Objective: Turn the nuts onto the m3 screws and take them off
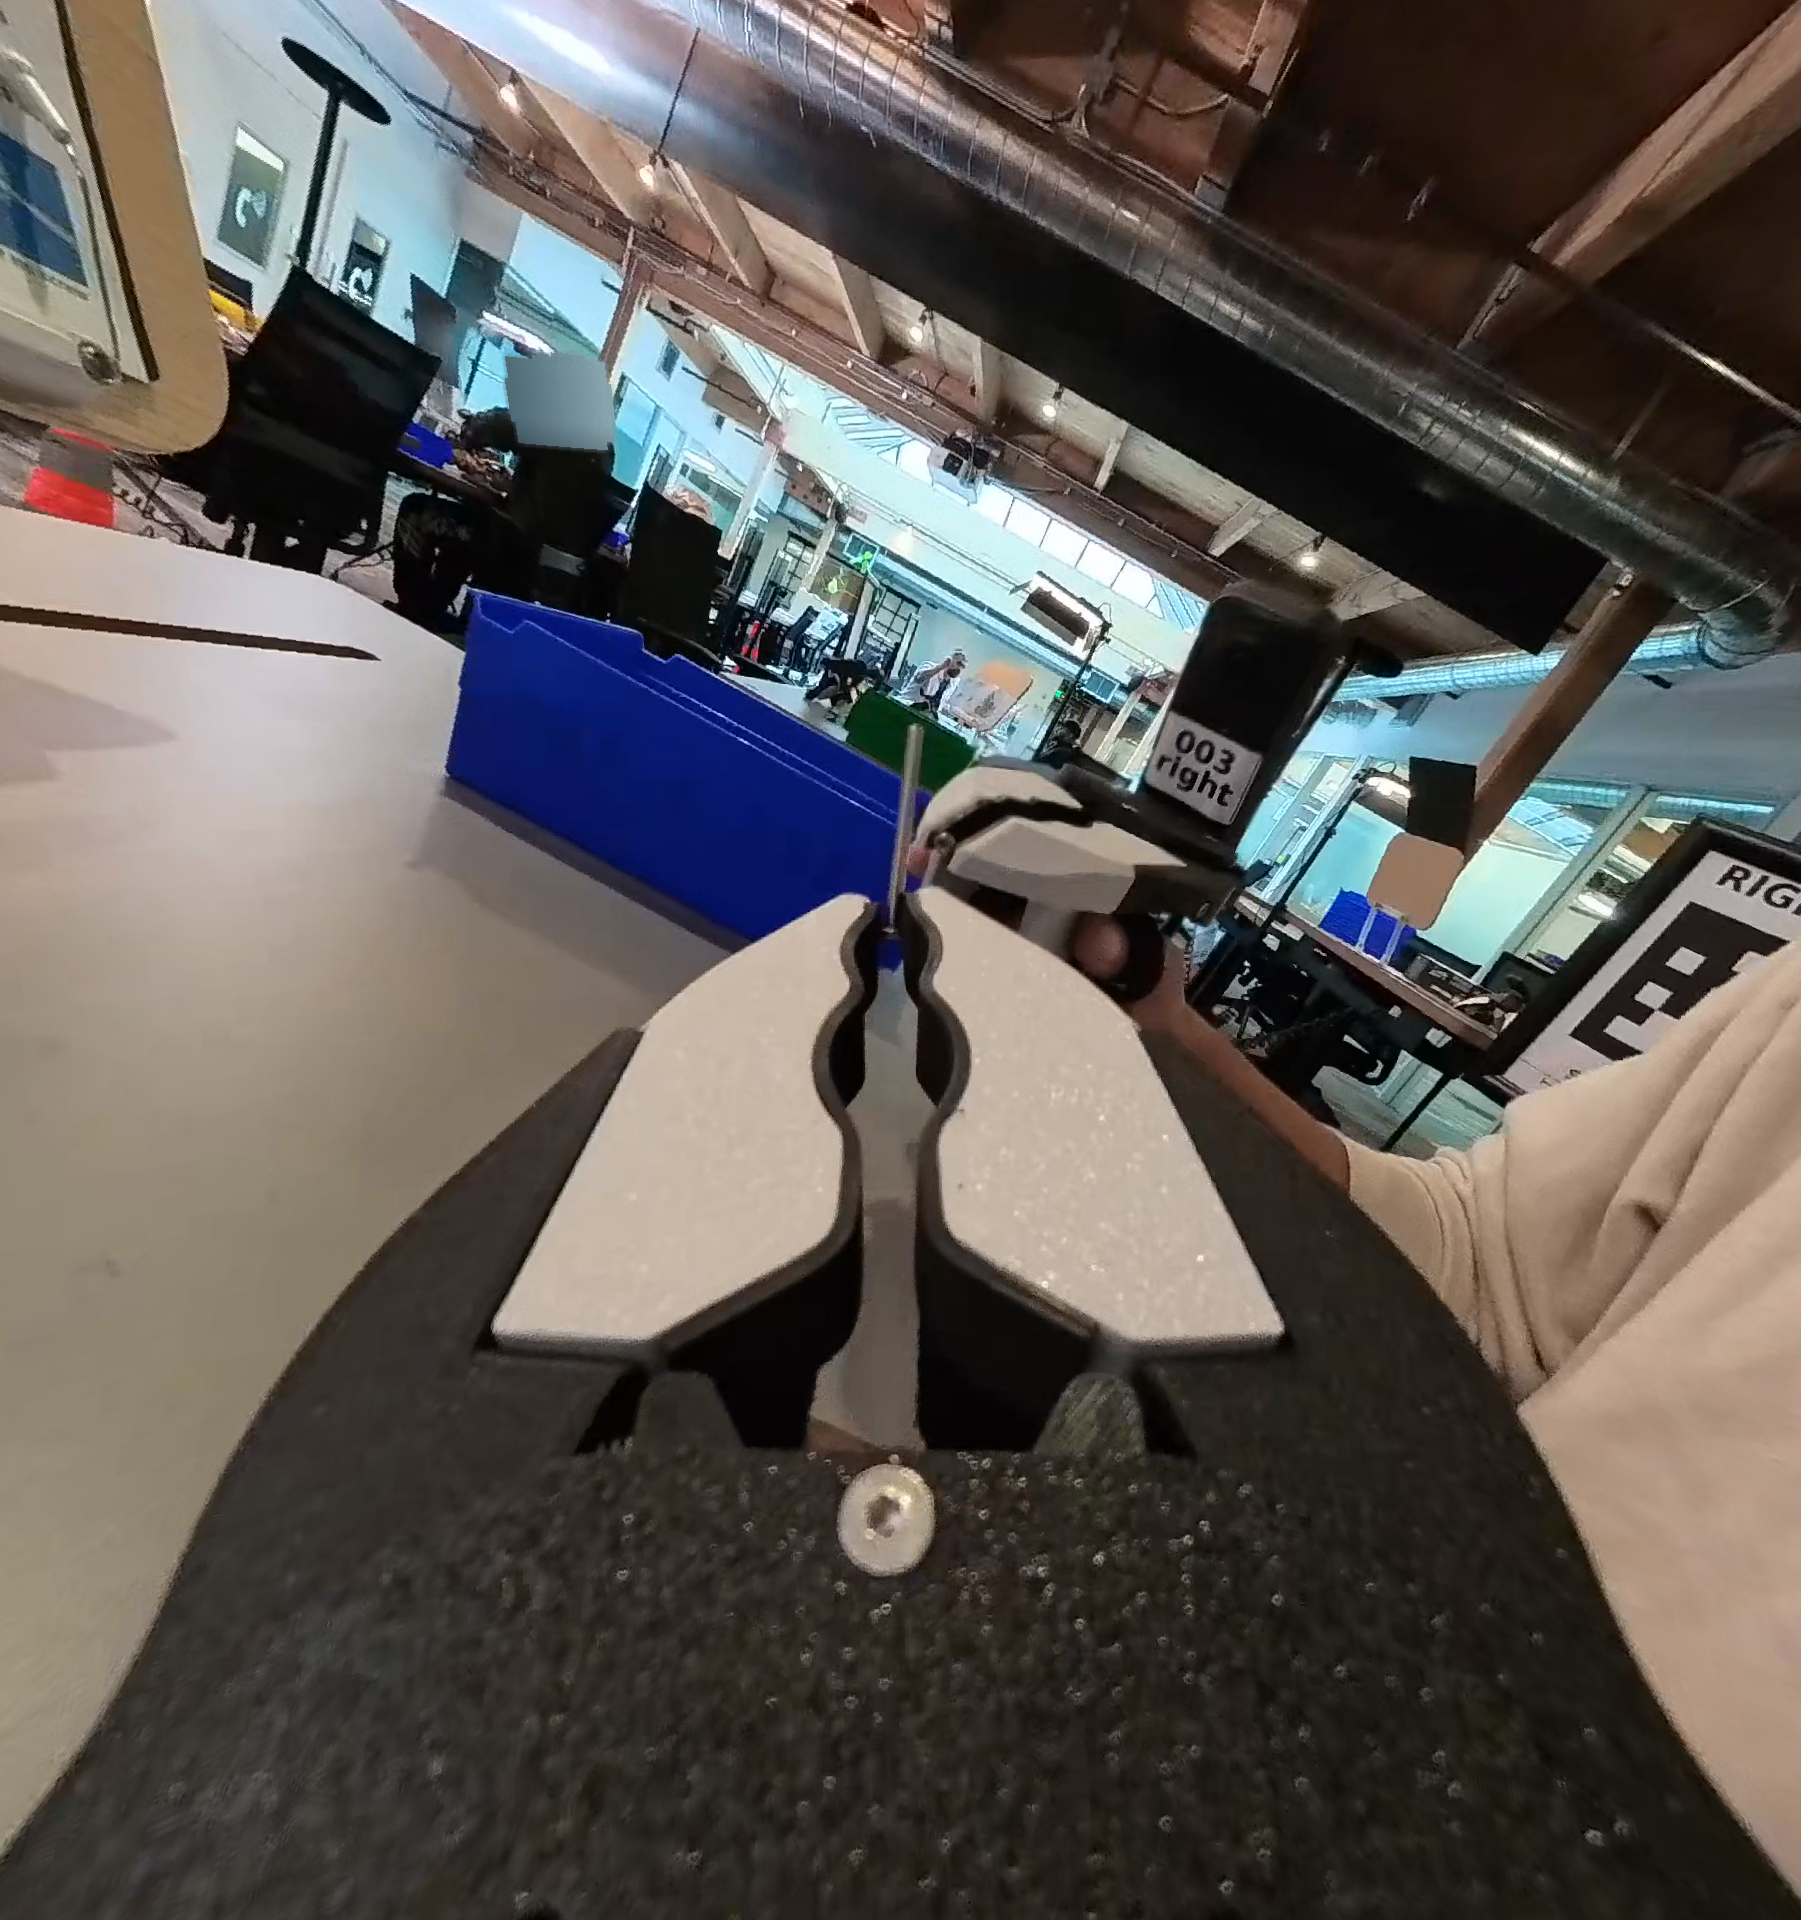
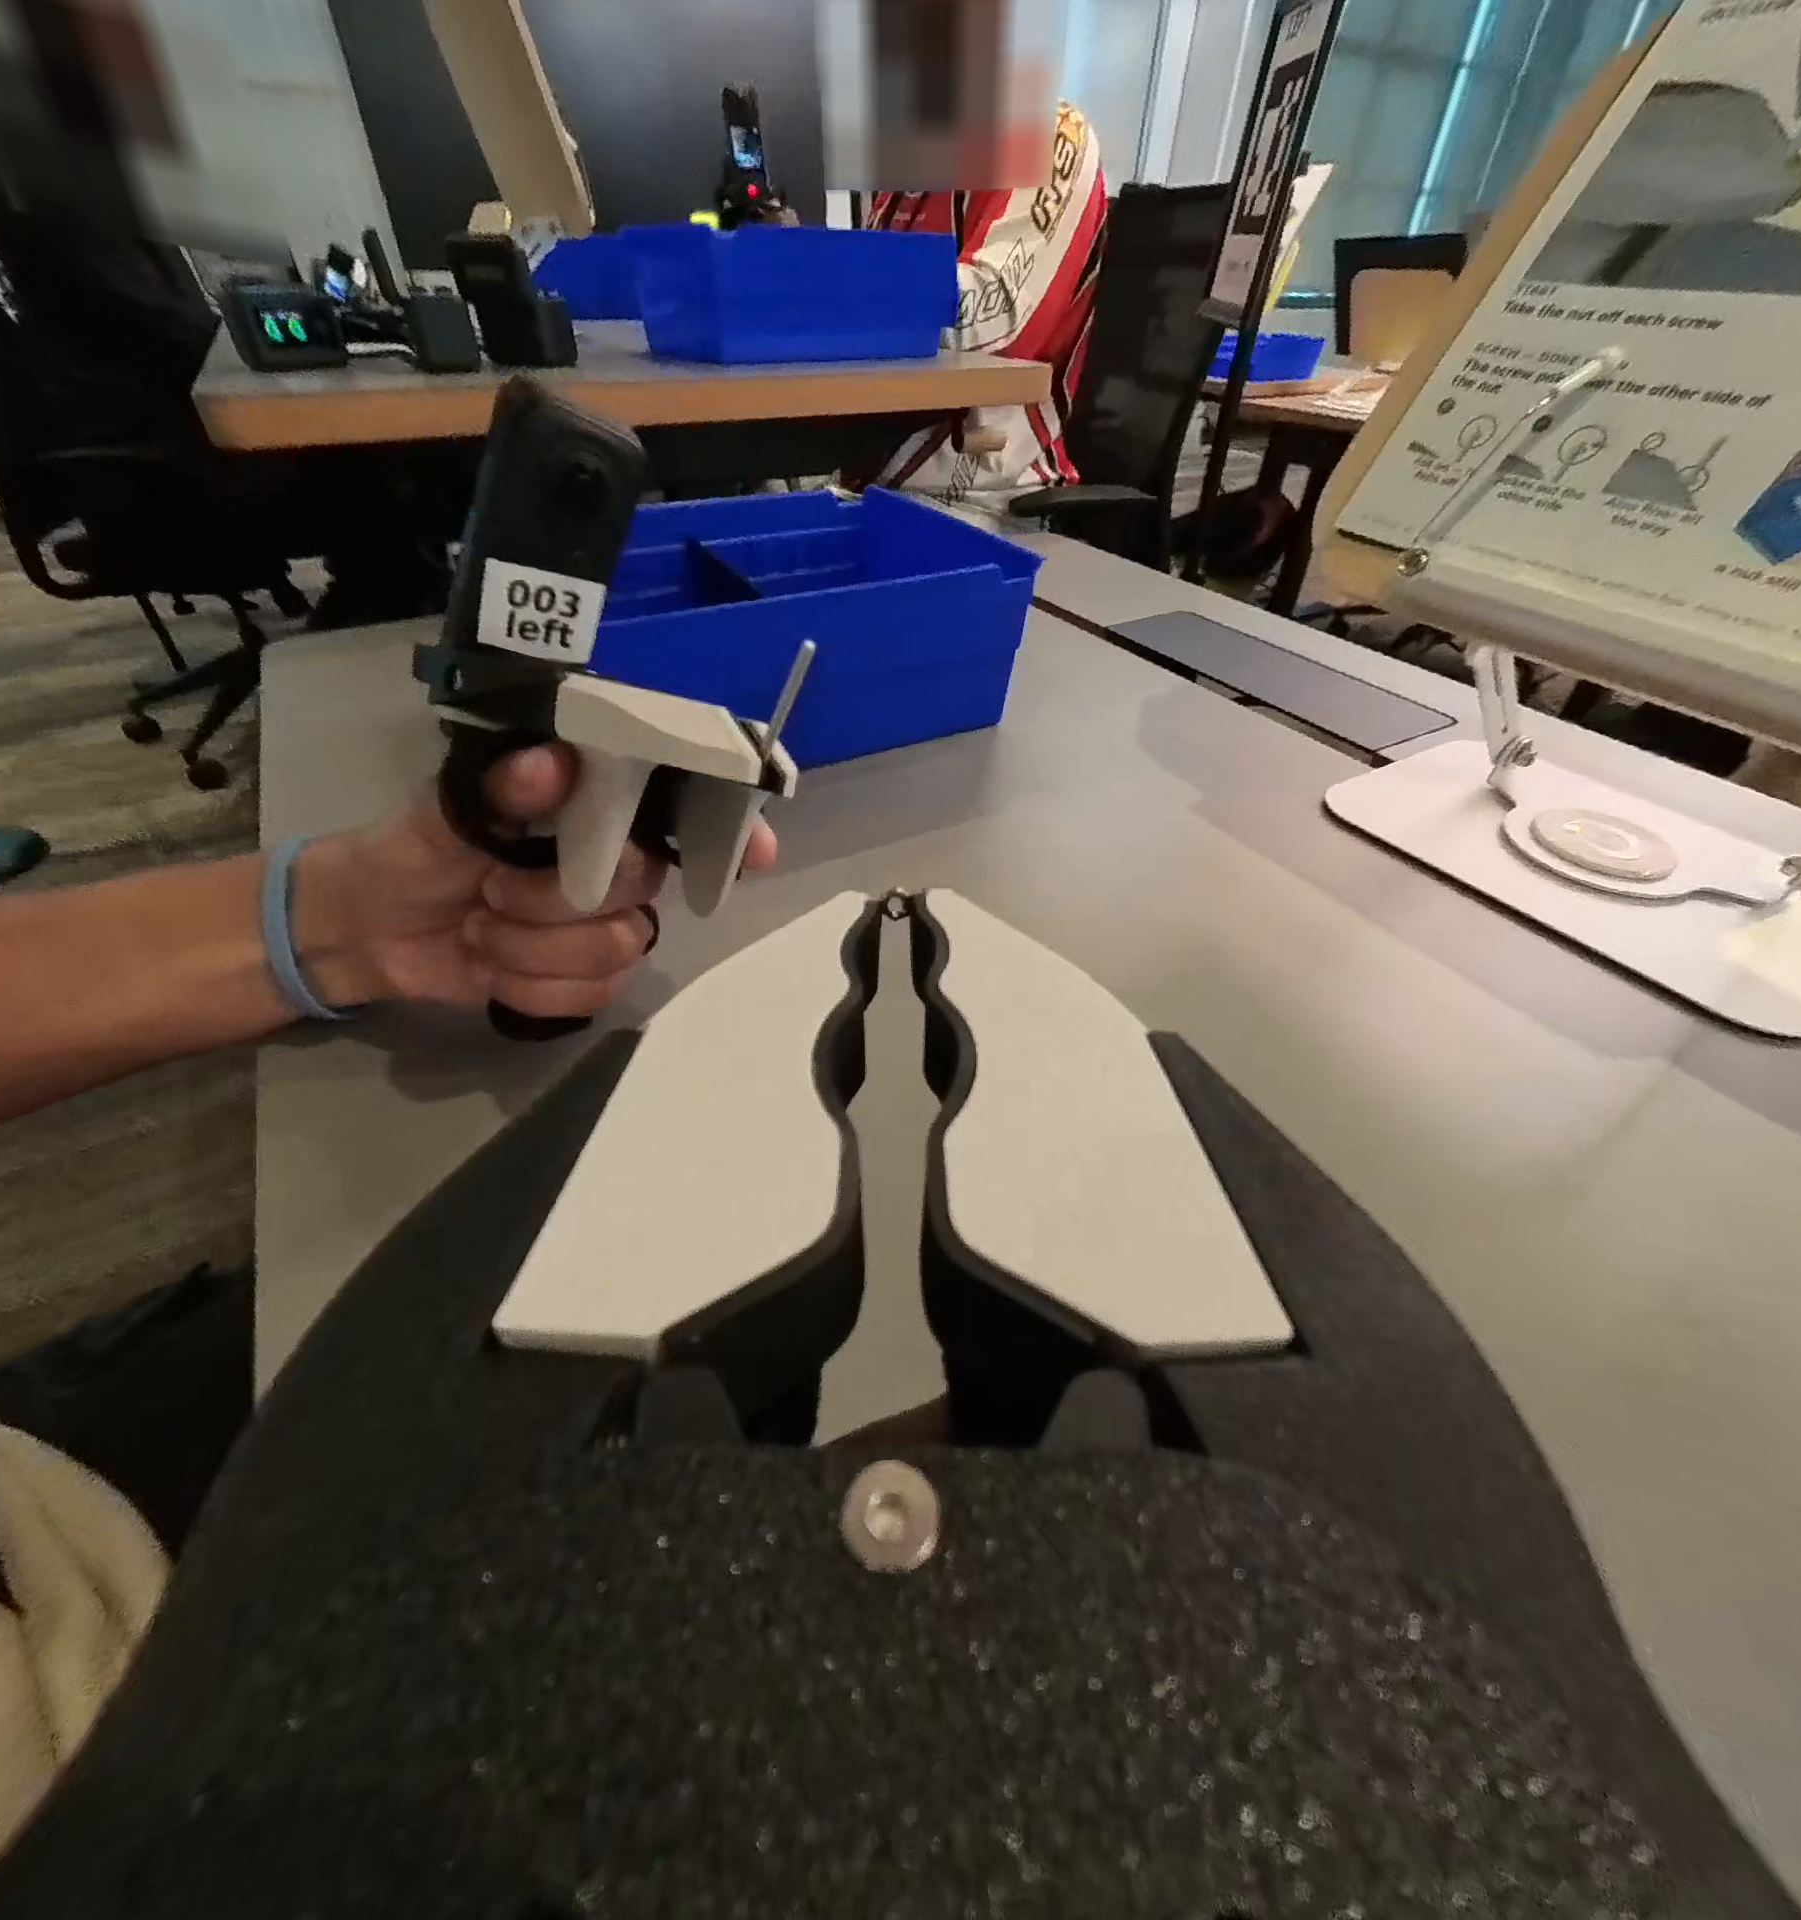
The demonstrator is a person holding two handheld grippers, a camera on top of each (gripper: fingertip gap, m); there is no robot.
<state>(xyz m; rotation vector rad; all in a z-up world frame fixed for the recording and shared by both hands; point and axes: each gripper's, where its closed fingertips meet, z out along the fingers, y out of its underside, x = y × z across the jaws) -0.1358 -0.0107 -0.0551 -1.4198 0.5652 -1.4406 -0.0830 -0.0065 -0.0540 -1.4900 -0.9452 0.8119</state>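
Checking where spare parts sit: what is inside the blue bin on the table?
The blue bin shows a dark divider splitting its interior into compartments. Its floor is hidden by the walls and the left claw, so no contents are visible.

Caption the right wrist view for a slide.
Right gripper pinches a small nut; left gripper holds a screw upright before a blue bin.

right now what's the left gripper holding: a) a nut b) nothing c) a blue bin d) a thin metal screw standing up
d: the left gripper is shut on a thin screw that sticks up from its tips; the right gripper pinches the small nut.
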